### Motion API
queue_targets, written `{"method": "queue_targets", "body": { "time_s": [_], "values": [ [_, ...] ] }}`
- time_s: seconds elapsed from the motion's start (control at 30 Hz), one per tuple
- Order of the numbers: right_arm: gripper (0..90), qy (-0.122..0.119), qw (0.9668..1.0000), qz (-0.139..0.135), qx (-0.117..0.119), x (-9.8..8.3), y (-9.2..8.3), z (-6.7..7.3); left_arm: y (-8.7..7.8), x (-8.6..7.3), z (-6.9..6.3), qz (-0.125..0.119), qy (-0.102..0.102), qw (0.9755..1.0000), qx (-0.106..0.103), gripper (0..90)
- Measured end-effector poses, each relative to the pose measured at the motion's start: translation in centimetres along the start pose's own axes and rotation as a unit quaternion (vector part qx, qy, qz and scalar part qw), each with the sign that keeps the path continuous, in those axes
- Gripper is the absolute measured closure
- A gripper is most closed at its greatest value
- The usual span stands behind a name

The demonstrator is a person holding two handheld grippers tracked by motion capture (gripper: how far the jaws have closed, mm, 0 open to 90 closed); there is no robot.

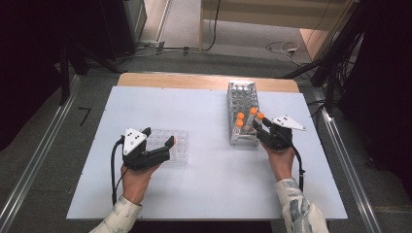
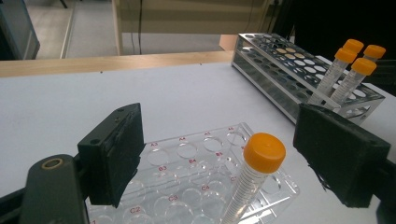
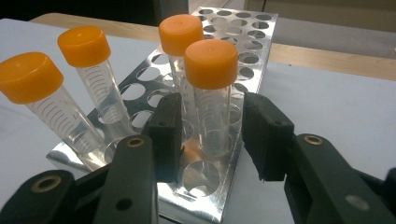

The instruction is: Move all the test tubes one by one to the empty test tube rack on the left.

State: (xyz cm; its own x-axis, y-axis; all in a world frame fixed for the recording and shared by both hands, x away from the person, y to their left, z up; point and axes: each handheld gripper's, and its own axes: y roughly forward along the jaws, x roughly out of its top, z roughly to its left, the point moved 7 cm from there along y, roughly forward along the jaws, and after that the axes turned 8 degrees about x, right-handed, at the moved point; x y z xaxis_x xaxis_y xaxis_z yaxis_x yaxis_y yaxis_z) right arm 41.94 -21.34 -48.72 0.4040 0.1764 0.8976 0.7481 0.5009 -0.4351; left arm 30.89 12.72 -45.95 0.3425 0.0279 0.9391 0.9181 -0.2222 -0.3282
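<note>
My right gripper (image 1: 261, 127) (image 3: 211, 135) is at the near end of the metal tube rack (image 1: 243, 92) (image 3: 254, 46). Its jaws flank a clear orange-capped tube (image 1: 261, 117) (image 3: 211, 65) that stands in the rack, with a thin gap on each side, so it is open. Three more capped tubes (image 3: 84, 51) stand close by in the same rack. My left gripper (image 1: 158, 136) (image 2: 224, 149) is wide open over the clear well plate (image 1: 179, 148) (image 2: 187, 151). One orange-capped tube (image 2: 261, 156) stands in that plate between the jaws, touched by neither pad.
The white tabletop (image 1: 209, 184) has free room in front of and between both hands. The rack's far rows (image 2: 285, 53) hold no tubes. A wooden strip (image 1: 194, 80) borders the far edge, with cables on the floor (image 1: 286, 47) beyond it.
</note>
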Motion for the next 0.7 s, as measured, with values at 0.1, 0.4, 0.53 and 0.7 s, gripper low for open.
{"method": "queue_targets", "body": {
  "time_s": [0.1, 0.4, 0.53, 0.7],
  "values": [
    [59.6, 0.000, 1.0000, 0.000, -0.003, 0.05, 0.07, -0.13, -0.03, 0.02, 0.01, 0.000, -0.001, 1.0000, 0.000, 16.0],
    [69.6, -0.010, 0.9999, 0.005, -0.004, -0.15, 0.52, -0.04, 0.00, 0.00, -0.02, 0.000, -0.002, 1.0000, -0.002, 16.1],
    [71.3, -0.009, 0.9999, 0.003, -0.010, -0.03, 0.34, -0.16, 0.01, -0.02, -0.09, 0.001, -0.002, 1.0000, -0.003, 16.1],
    [71.5, -0.007, 0.9999, -0.011, -0.007, 0.62, -0.21, -0.19, -0.02, 0.01, -0.08, 0.000, 0.000, 1.0000, -0.003, 16.1]
  ]
}}
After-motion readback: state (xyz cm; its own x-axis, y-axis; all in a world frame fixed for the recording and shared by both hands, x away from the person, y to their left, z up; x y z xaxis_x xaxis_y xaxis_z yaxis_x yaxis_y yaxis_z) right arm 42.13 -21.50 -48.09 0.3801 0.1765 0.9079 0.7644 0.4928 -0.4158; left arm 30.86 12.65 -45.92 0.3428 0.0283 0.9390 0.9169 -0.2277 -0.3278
